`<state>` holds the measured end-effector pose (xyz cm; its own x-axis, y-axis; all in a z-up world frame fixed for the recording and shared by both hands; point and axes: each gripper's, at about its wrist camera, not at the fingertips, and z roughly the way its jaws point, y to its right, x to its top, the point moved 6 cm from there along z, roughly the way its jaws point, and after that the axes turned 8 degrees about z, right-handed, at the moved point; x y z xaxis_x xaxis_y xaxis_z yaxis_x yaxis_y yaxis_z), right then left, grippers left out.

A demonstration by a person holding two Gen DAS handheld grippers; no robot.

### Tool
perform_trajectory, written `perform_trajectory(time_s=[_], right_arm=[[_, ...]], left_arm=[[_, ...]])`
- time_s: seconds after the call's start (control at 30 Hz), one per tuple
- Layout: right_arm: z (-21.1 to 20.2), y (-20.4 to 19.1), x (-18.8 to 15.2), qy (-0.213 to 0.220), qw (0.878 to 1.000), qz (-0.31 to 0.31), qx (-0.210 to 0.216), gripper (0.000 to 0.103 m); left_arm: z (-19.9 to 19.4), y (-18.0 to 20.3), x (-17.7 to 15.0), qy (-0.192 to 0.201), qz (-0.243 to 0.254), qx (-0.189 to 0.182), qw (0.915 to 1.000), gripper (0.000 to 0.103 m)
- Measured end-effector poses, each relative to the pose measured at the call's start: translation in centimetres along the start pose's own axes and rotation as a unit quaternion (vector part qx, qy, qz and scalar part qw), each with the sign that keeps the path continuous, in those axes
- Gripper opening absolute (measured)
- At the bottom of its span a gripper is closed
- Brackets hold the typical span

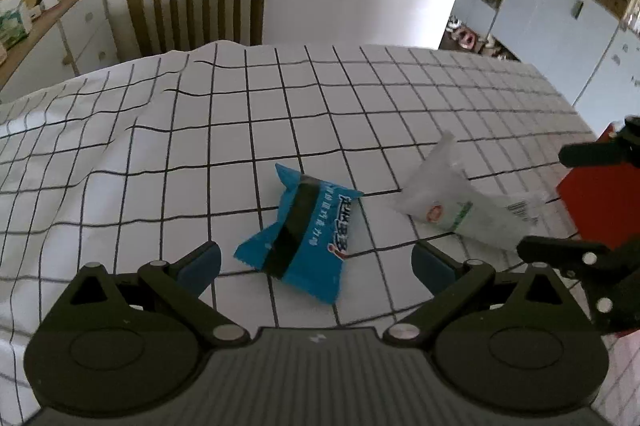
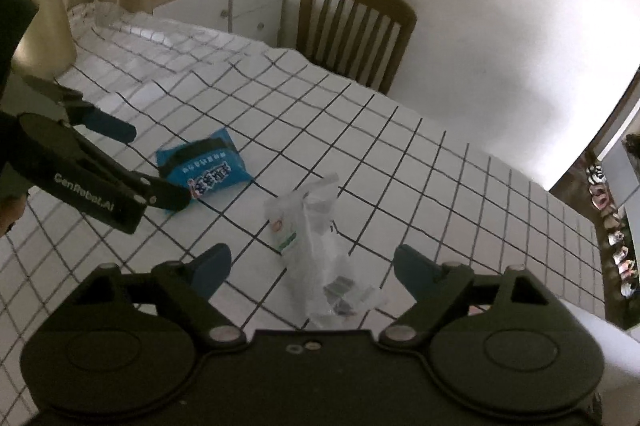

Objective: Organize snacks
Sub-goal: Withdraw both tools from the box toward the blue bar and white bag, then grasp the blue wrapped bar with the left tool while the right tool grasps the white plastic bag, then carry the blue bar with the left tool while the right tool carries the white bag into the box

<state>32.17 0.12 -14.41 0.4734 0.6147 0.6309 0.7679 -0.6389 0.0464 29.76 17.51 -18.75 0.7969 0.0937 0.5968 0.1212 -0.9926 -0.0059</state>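
The bench is covered by a white cloth with a black grid, and that cloth is the biggest source of trouble: it lies rumpled in ridges toward the chair, so a gripper that scrapes down onto it could drag the fabric and slide both snacks out of line.

At the right edge of the left wrist view sits a red box, perhaps where the snacks are meant to go, though that is only a guess. The right gripper hangs close to it, so a hasty swing might knock the box.

The two grippers work near each other. In the right wrist view the left gripper reaches in from the left, one finger right at the blue packet's near corner; if both close in together, the linkages could collide.

The clear packet lies flat on the cloth between the right gripper's spread fingers, not yet pinched. It is thin, crinkly and slack, so I judge it likely to fold or slip out, or the pads could catch cloth along with it.

The blue packet lies flat just ahead of the left gripper, whose fingers stand wide apart and hold nothing. It rests at an angle to the fingers, so closing now may catch only a corner and spin it away.
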Motion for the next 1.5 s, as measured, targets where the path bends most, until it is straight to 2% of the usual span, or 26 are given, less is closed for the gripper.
perform_trajectory(time_s=[0.2, 0.33, 0.5, 0.57, 0.63, 0.67, 0.83, 0.93, 1.07, 1.1, 1.13, 1.4, 1.5], right_arm=[[4.4, -0.2, -0.3, -0.037, 0.998, -0.044, -0.036, 0.086], [6.4, -0.2, -0.3, -0.051, 0.997, -0.048, -0.035, 0.084], [8.0, 0.0, -0.6, -0.067, 0.997, -0.032, -0.031, 0.071], [8.3, 0.1, -0.6, -0.065, 0.997, -0.019, -0.022, 0.069], [8.3, 0.1, -0.7, -0.064, 0.998, -0.007, -0.015, 0.064], [8.2, 0.2, -0.7, -0.064, 0.998, 0.001, -0.008, 0.059], [7.8, 0.4, -1.0, -0.056, 0.998, 0.03, -0.005, 0.051], [7.3, 0.6, -1.2, -0.051, 0.997, 0.058, -0.008, 0.046], [6.4, 0.6, -1.8, -0.047, 0.994, 0.096, -0.023, 0.042], [6.2, 0.5, -2.0, -0.046, 0.994, 0.1, -0.027, 0.042], [6.0, 0.4, -2.1, -0.044, 0.993, 0.104, -0.028, 0.041], [3.1, -0.2, -4.0, -0.044, 0.985, 0.162, -0.023, 0.039], [1.6, -0.6, -4.7, -0.042, 0.984, 0.174, -0.018, 0.039]], left_arm=[[2.6, -0.3, 0.3, -0.012, 0.018, 0.015, 0.9997, 0.102], [3.5, -0.2, 0.5, -0.011, 0.017, 0.016, 0.9997, 0.102], [4.2, 0.2, 0.5, -0.008, 0.014, 0.013, 0.9998, 0.101], [4.5, 0.2, 0.4, -0.011, 0.013, 0.015, 0.9997, 0.096], [4.8, 0.0, 0.4, -0.013, 0.009, 0.023, 0.9996, 0.089], [4.7, -0.1, 0.4, -0.01, 0.009, 0.026, 0.9996, 0.088], [4.4, -0.3, 0.7, -0.007, -0.001, 0.044, 0.999, 0.065], [4.2, -0.2, 0.7, -0.006, -0.007, 0.047, 0.9989, 0.057], [3.8, 0.4, 0.5, -0.012, -0.019, 0.044, 0.9988, 0.054], [3.6, 0.5, 0.3, -0.012, -0.022, 0.041, 0.9988, 0.046], [3.4, 0.7, 0.1, -0.012, -0.025, 0.04, 0.9988, 0.044], [1.7, 2.2, -2.1, -0.023, -0.042, 0.031, 0.9984, 0.042], [0.9, 2.6, -2.8, -0.028, -0.058, 0.016, 0.9978, 0.042]])
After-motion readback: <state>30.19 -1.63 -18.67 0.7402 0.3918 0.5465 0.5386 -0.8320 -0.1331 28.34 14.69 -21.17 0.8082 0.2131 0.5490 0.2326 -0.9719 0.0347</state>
